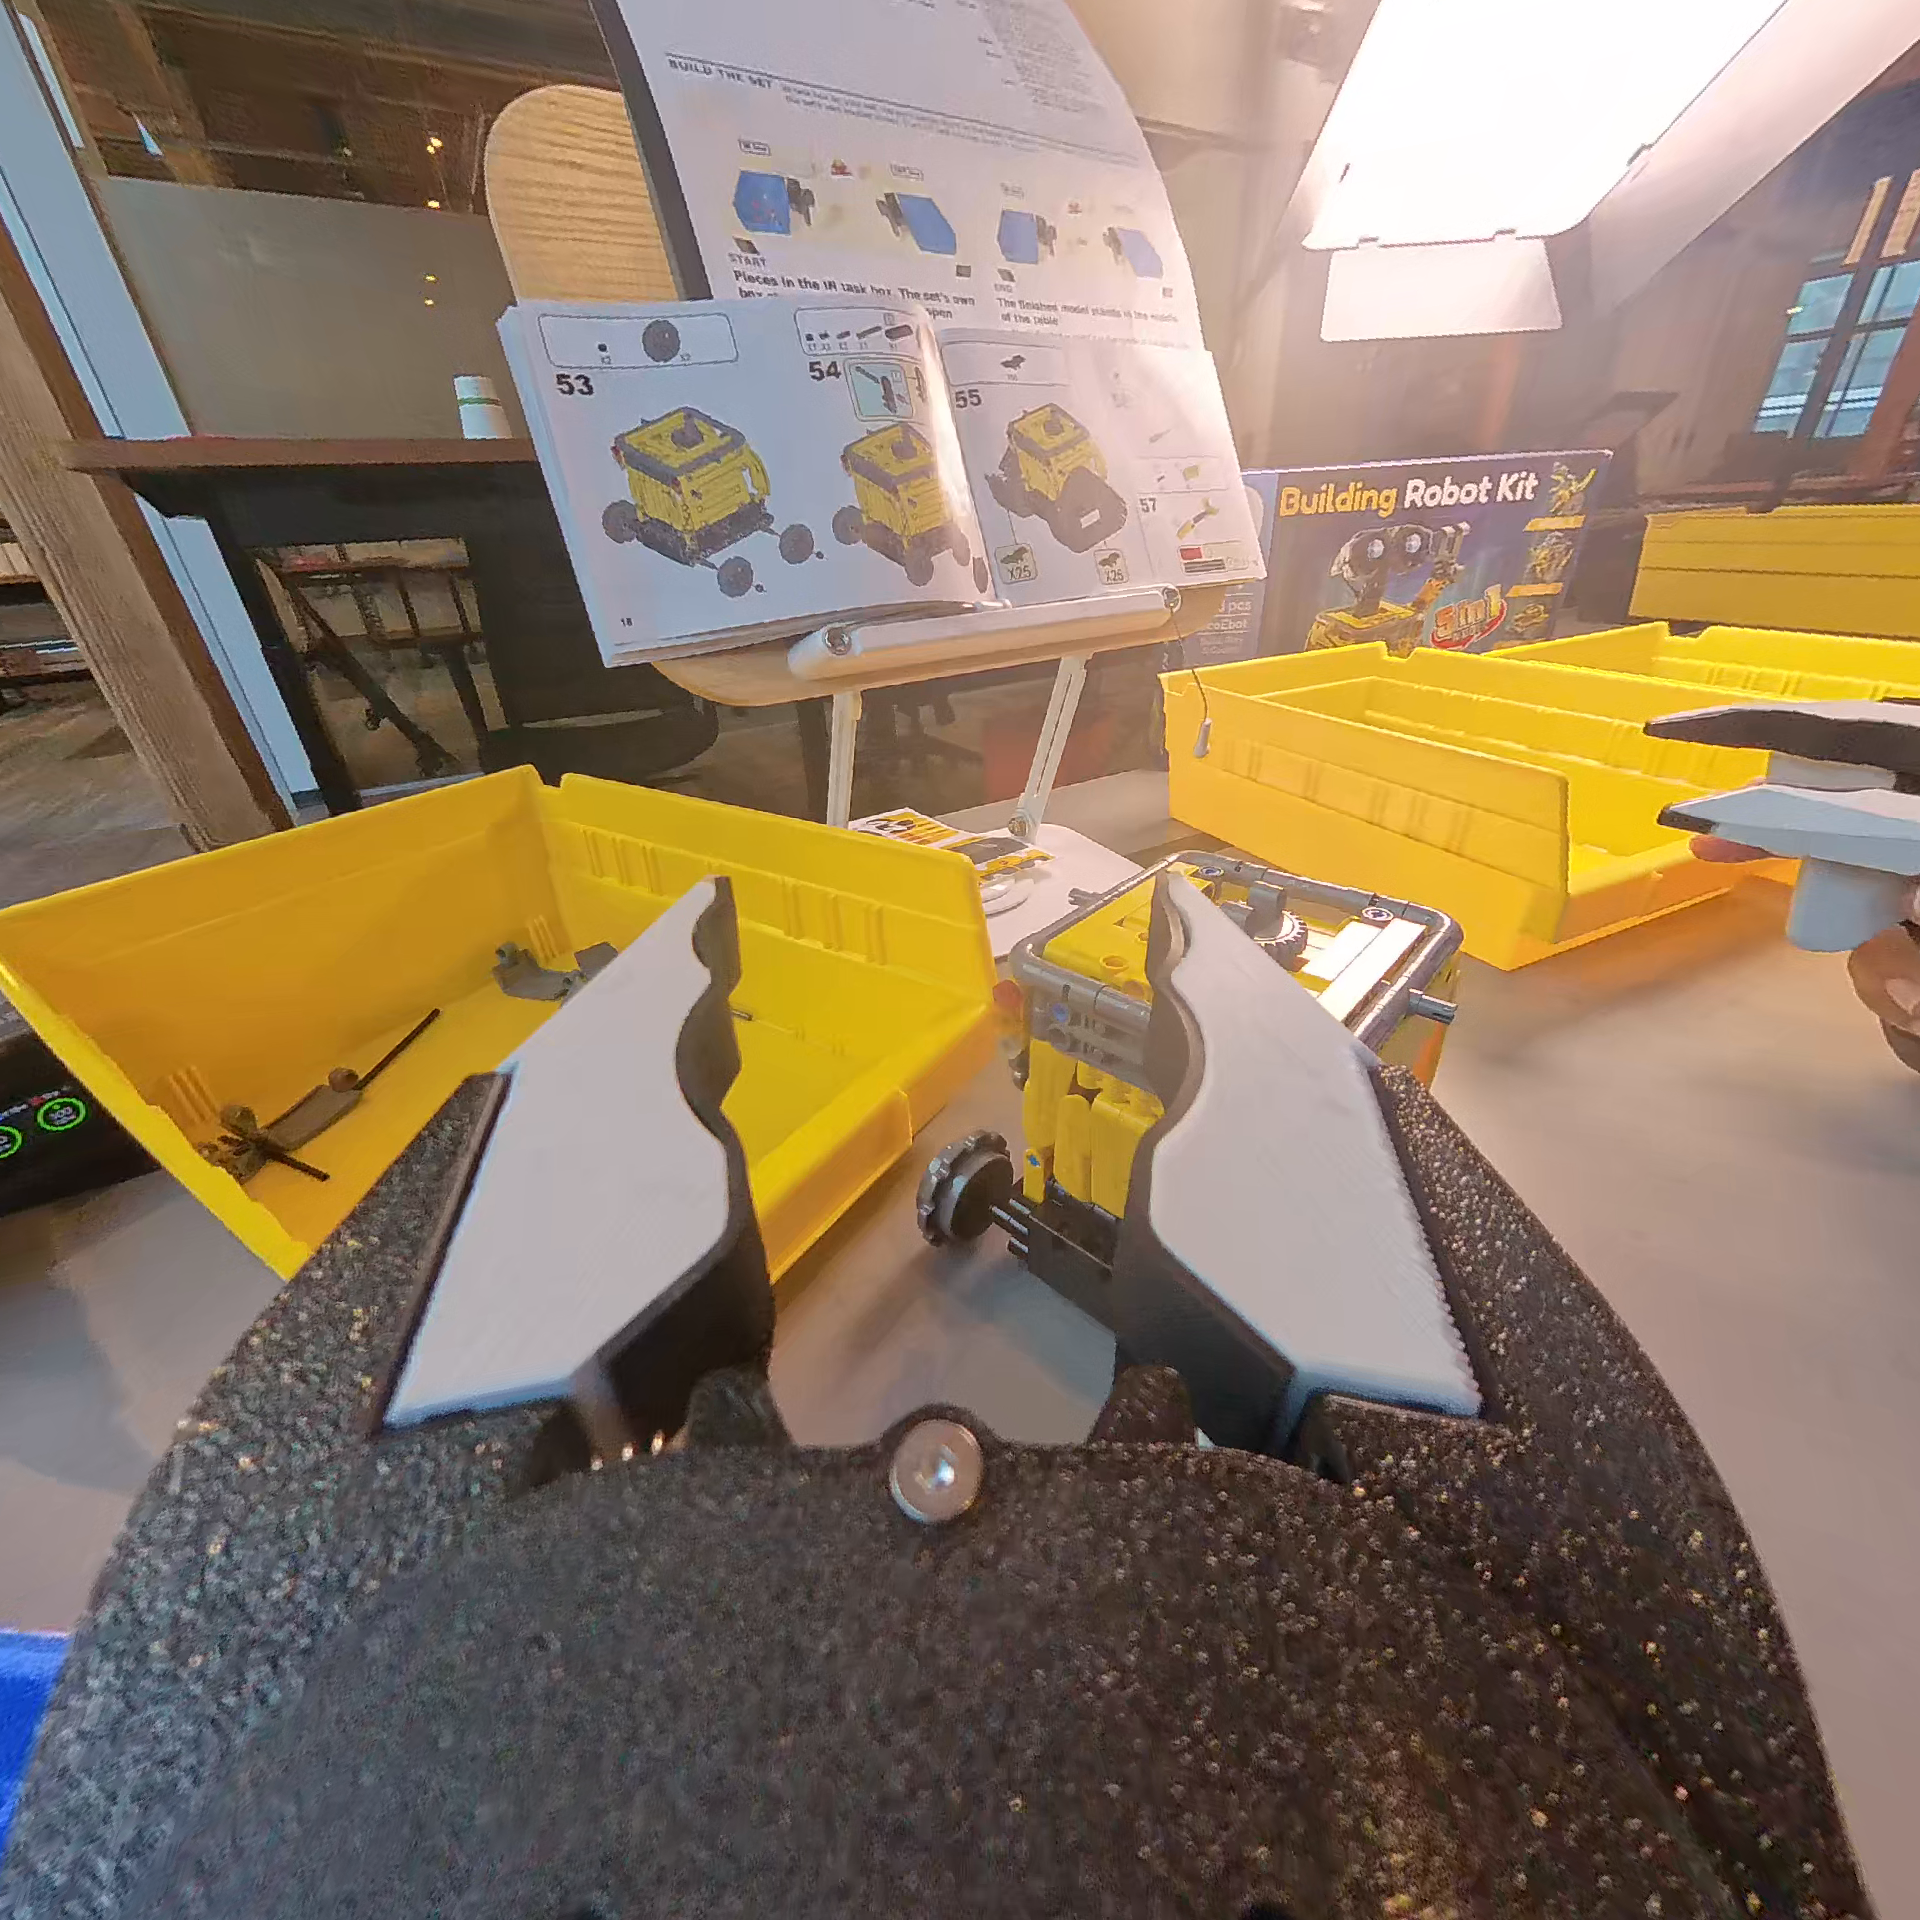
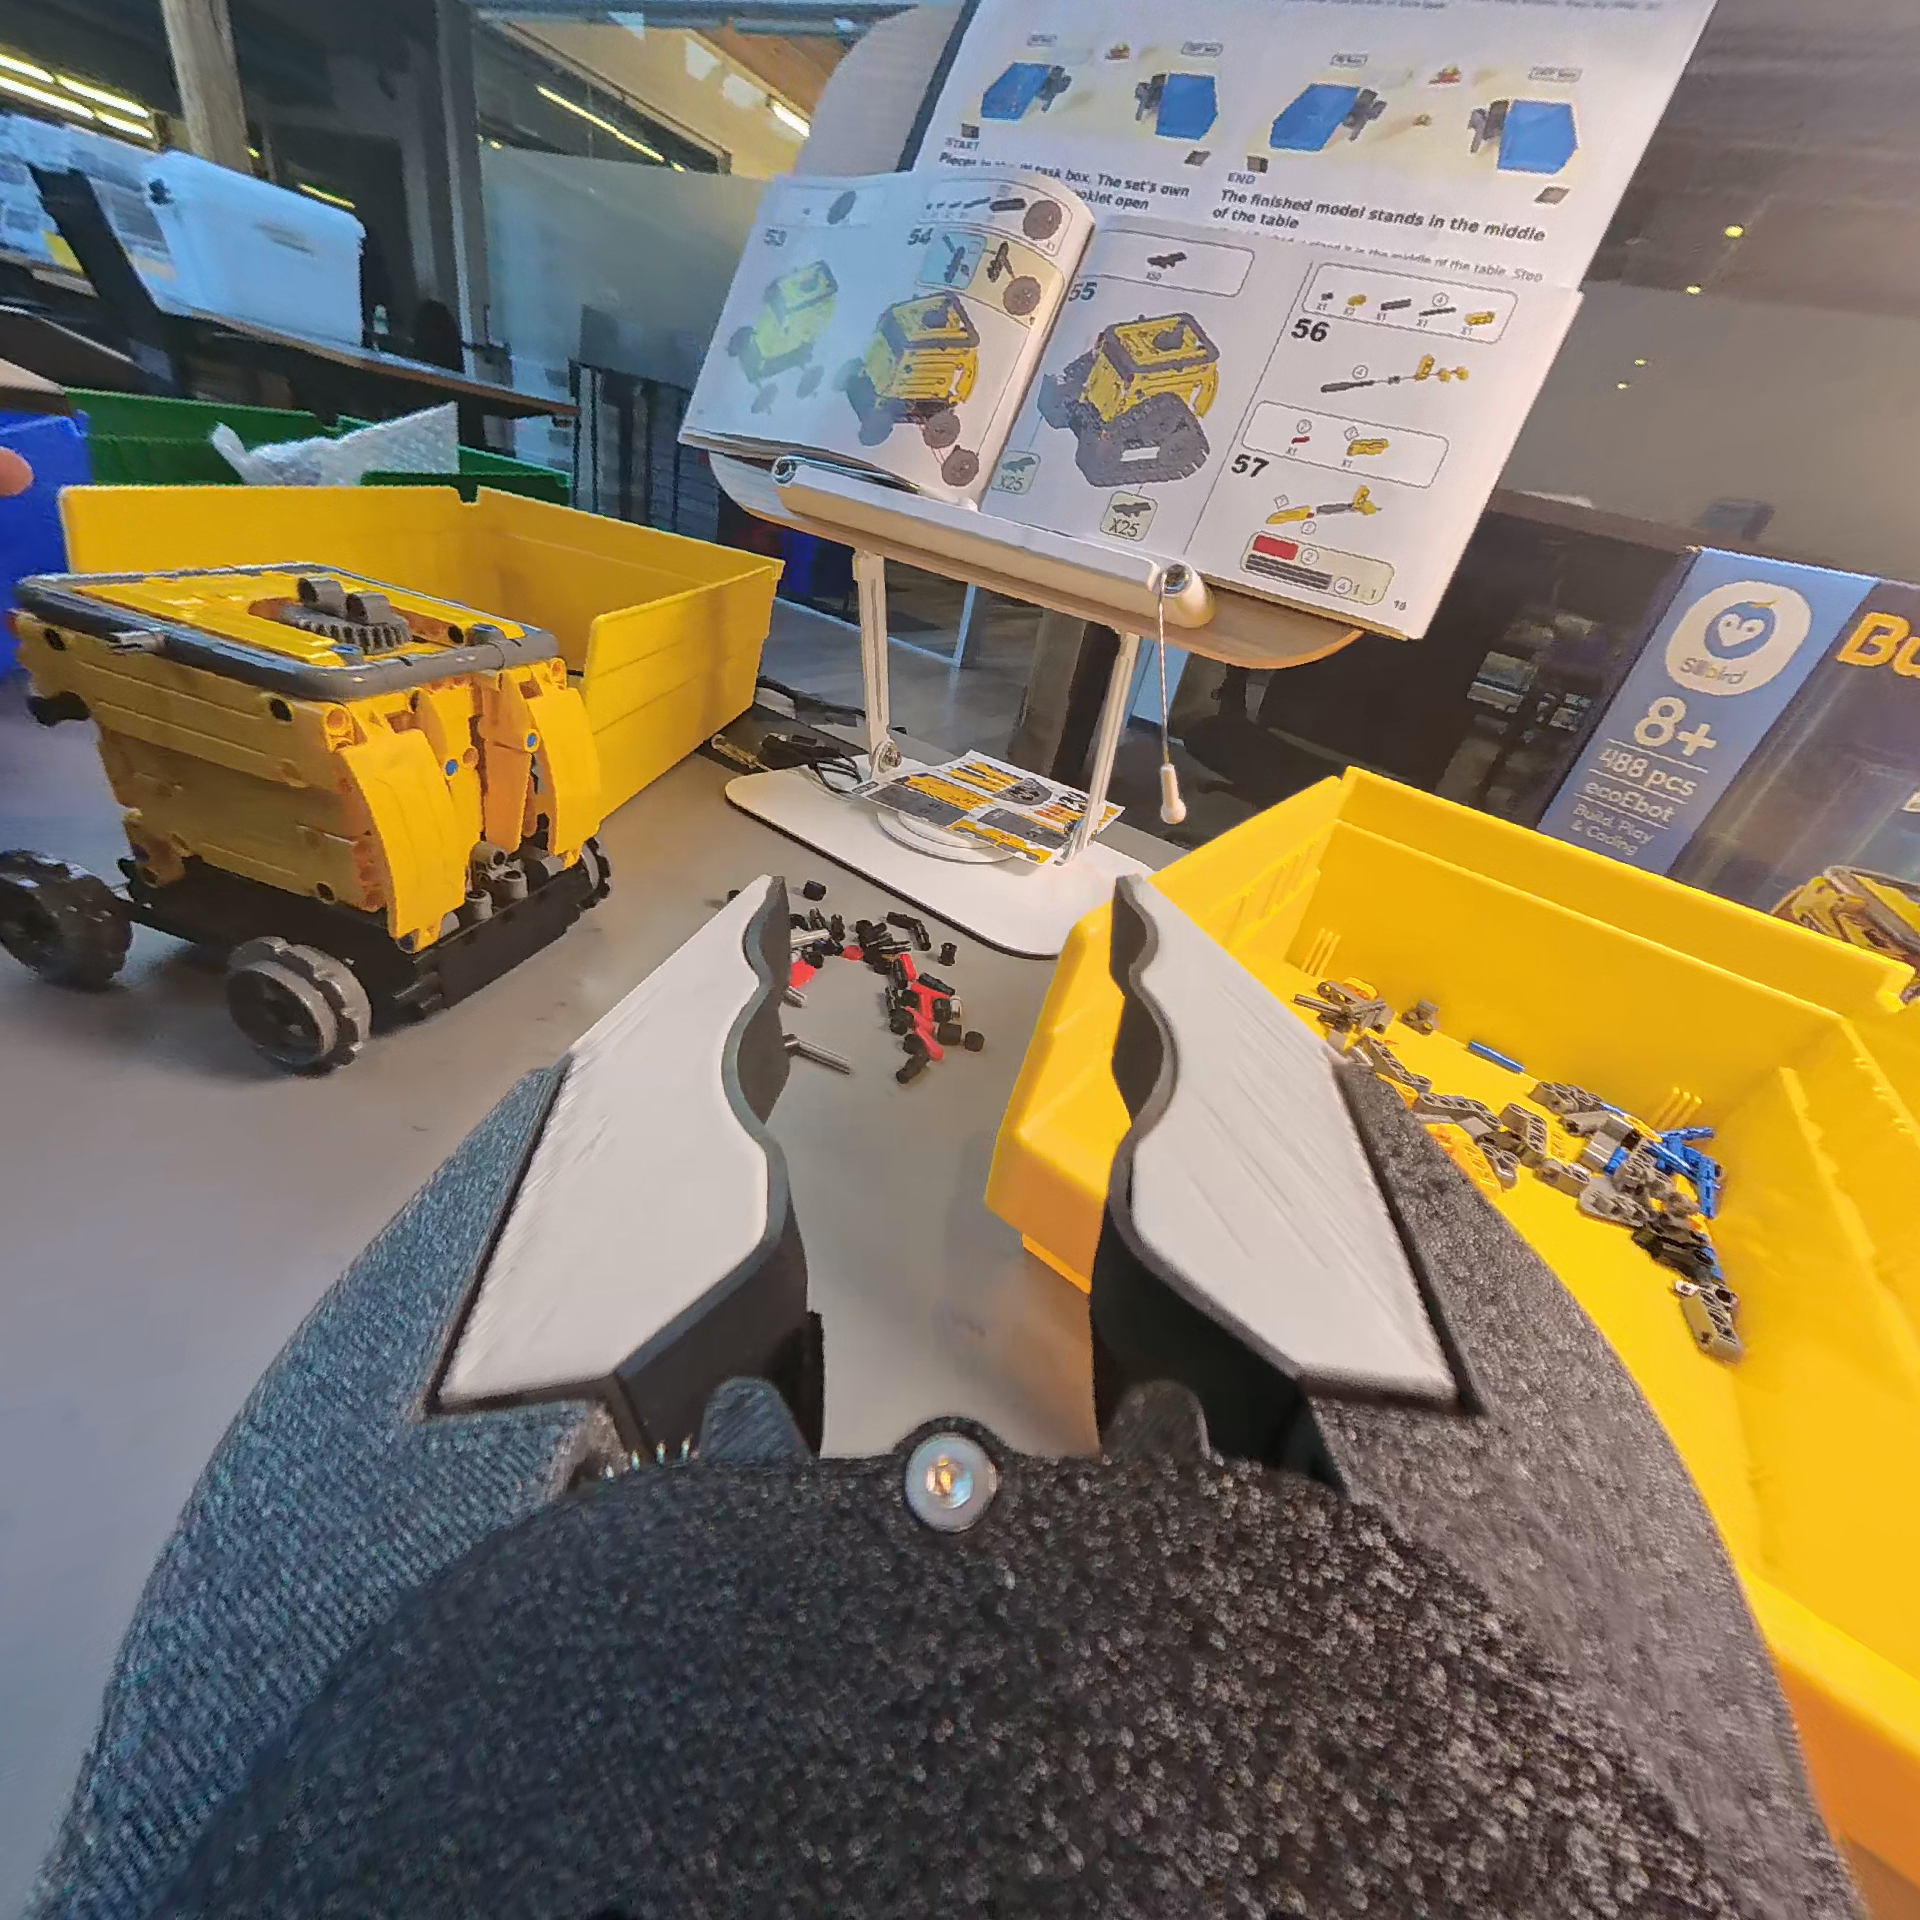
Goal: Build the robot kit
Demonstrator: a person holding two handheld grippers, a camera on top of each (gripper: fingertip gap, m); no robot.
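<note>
A yellow and black brick vehicle model (image 1: 1091, 1101) stands on the grey table just ahead of my left gripper (image 1: 935, 914). The gripper is open and empty; its right finger (image 1: 1278, 1143) covers part of the model, and I cannot tell if they touch. A black wheel (image 1: 961, 1184) on an axle sticks out of the model's lower left side. In the right wrist view the model (image 2: 301, 758) stands at the left, apart from my right gripper (image 2: 948, 914). That gripper is open and empty above the table, with a scatter of small black and red pins (image 2: 894, 977) just past its tips.
A yellow bin (image 1: 852, 935) with a few dark parts lies left of the model. Another yellow bin (image 2: 1049, 1122) with grey and blue pieces (image 2: 1558, 1132) lies right of my right gripper. An open booklet on a white stand (image 2: 1039, 416), a kit box (image 1: 1423, 561) and more yellow bins (image 1: 1351, 790) stand behind. About 12 cm separates my left fingertips from the black wheel (image 1: 961, 1184).
</note>
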